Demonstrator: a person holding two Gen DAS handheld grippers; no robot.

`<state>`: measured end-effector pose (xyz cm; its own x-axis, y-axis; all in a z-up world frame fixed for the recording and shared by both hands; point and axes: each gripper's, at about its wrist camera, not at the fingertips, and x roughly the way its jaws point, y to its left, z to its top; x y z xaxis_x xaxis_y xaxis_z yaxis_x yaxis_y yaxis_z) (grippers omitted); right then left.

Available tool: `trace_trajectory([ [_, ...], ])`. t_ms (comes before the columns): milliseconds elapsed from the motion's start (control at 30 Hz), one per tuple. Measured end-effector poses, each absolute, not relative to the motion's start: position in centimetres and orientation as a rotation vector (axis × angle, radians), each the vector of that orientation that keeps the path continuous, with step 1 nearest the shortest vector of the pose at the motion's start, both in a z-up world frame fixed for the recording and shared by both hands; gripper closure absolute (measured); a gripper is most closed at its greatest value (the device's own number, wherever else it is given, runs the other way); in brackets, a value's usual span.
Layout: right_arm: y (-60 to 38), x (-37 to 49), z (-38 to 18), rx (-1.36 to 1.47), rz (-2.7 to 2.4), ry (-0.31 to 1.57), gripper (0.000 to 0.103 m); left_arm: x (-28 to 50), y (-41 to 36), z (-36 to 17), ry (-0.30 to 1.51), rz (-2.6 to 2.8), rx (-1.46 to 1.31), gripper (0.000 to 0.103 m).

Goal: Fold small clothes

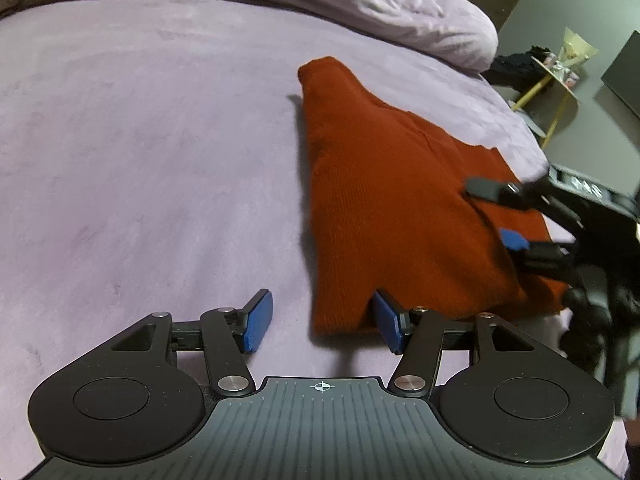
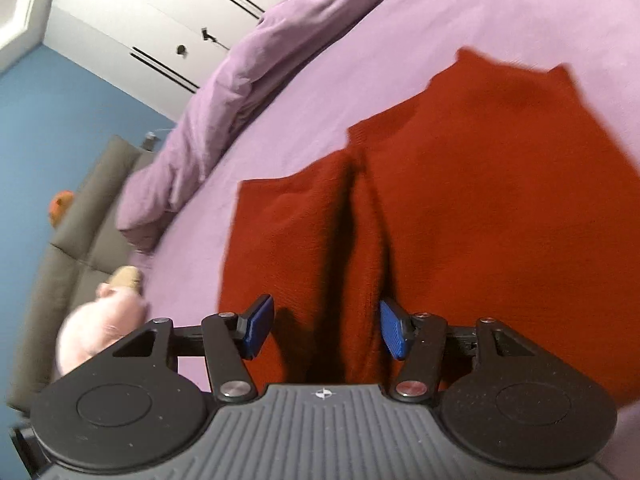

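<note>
My left hand-held gripper (image 1: 322,322) hangs low over the bed (image 1: 140,160), its two blue pads spread wide with nothing between them. The left pad sits over bare lilac sheet; the right pad is at the near corner of the red knit garment (image 1: 384,208), at or just over its edge, though I cannot tell whether it touches the cloth.

The garment lies flat on the sheet to the right of my left hand-held gripper, folded into a long shape that narrows to a rounded end farther up the bed. A rumpled lilac duvet (image 1: 320,4) is heaped along the far side of the bed, well apart from the garment.

My right hand-held gripper (image 2: 326,328) is over the red knit garment (image 2: 480,200), also spread wide and gripping nothing. A raised ridge of cloth with a dark crease beside it runs up the garment between the two blue pads. From the left wrist view, the right hand-held gripper (image 1: 496,216) reaches in from the right edge, blurred, with its fingers over the wide end of the garment.

Beyond the bed in the right wrist view are a grey couch (image 2: 68,240), a pale pink soft toy (image 2: 100,328) near it, a blue wall and white wardrobe doors (image 2: 160,12).
</note>
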<state>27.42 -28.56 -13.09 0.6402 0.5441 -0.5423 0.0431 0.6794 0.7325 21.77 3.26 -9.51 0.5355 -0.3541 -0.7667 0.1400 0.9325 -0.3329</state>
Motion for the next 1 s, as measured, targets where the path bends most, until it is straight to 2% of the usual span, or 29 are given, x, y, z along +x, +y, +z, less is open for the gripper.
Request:
trace_trajectory([
  [67, -27.6, 28.1, -13.2, 0.775, 0.338, 0.836, 0.046, 21.5, 3.0, -9.4, 0.964, -0.316, -0.234, 0.042],
  [133, -26.3, 28.7, -13.0, 0.722, 0.337, 0.832, 0.055, 21.3, 2.4, -9.6, 0.961, -0.332, -0.211, 0.042],
  [200, -25.1, 28.8, -12.4, 0.636, 0.33, 0.82, 0.08, 21.2, 1.8, -9.7, 0.957, -0.333, -0.179, 0.041],
  [300, -23.3, 28.6, -10.9, 0.478, 0.295, 0.789, 0.088, 21.3, 0.7, -9.9, 0.948, -0.326, -0.156, 0.041],
  [433, -21.2, 27.0, -7.3, 0.26, 0.25, 0.688, 0.089, 21.4, -0.5, -9.7, 0.932, -0.319, -0.145, 0.04],
  [633, -23.8, 24.4, -3.6, 0.18, 0.156, 0.552, 0.09, 21.3, -2.5, -9.6, 0.906, -0.312, -0.09, 0.04],
  [833, -28.1, 25.0, -7.7, 0.13, 0.033, 0.703, 0.089, 22.0, -3.1, -9.9, 0.934, -0.317, -0.205, 0.039],
  [933, -30.5, 24.3, -9.8, 0.264, 0.041, 0.753, 0.079, 21.9, -3.5, -10.2, 0.929, -0.311, -0.178, 0.04],
  [1000, -31.7, 23.2, -10.2, 0.364, 0.057, 0.747, 0.068, 22.0, -3.5, -10.2, 0.928, -0.311, -0.167, 0.041],
])
